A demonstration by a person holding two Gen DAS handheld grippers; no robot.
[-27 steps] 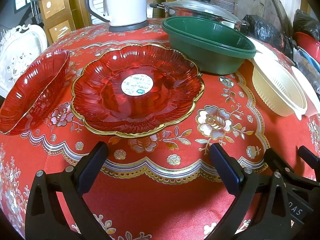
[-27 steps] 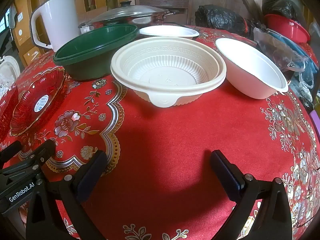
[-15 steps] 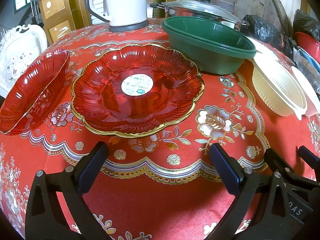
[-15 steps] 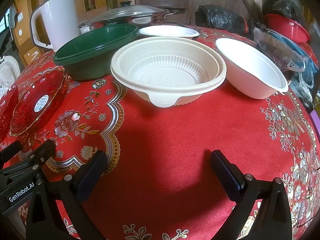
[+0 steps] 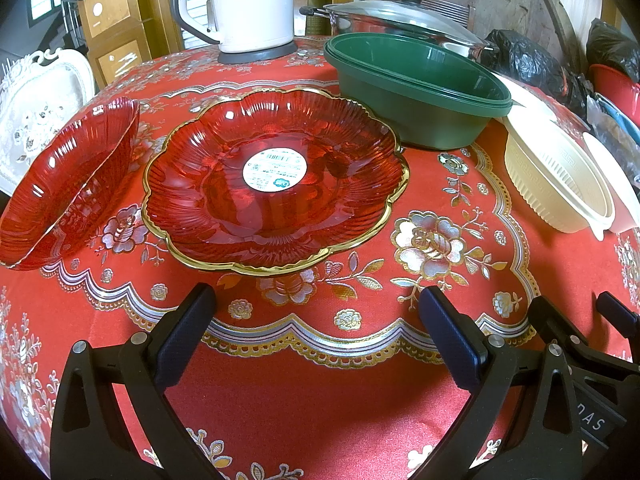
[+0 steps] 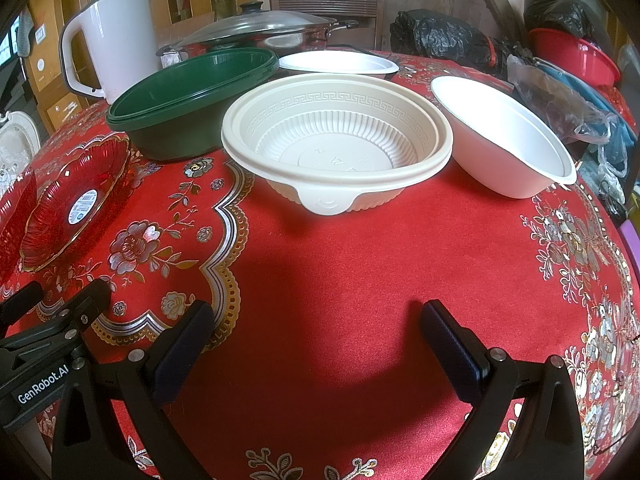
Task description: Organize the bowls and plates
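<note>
A round table covered by a red floral tablecloth (image 6: 340, 280) is seen in both wrist views, its near edge curving away below the grippers. The broadest bare stretch of cloth lies in front of the right gripper (image 6: 316, 320), between its fingers and the cream bowl (image 6: 336, 140). Toward the far edge, a white kettle (image 5: 252, 4) and a lidded steel pan (image 6: 256, 32) are stood behind the dishes. A green bowl (image 5: 416, 88), apparently two nested, is set near the table's middle, just beside the cream bowl and close behind the scalloped red plate (image 5: 276, 188). That gold-rimmed red plate, bearing a round white sticker, is placed directly ahead of the left gripper (image 5: 316, 312), with a band of patterned cloth left free between its rim and the fingertips. A red glass bowl (image 5: 68, 180) is found at the left margin, near the table's edge and just beside the plate. A white bowl (image 6: 504, 144) is seen tilted to the right of the cream bowl, and another white bowl (image 6: 338, 62) is set behind it. Both grippers are held with fingers spread wide and nothing between them, the left gripper's frame being visible at the lower left of the right wrist view.
</note>
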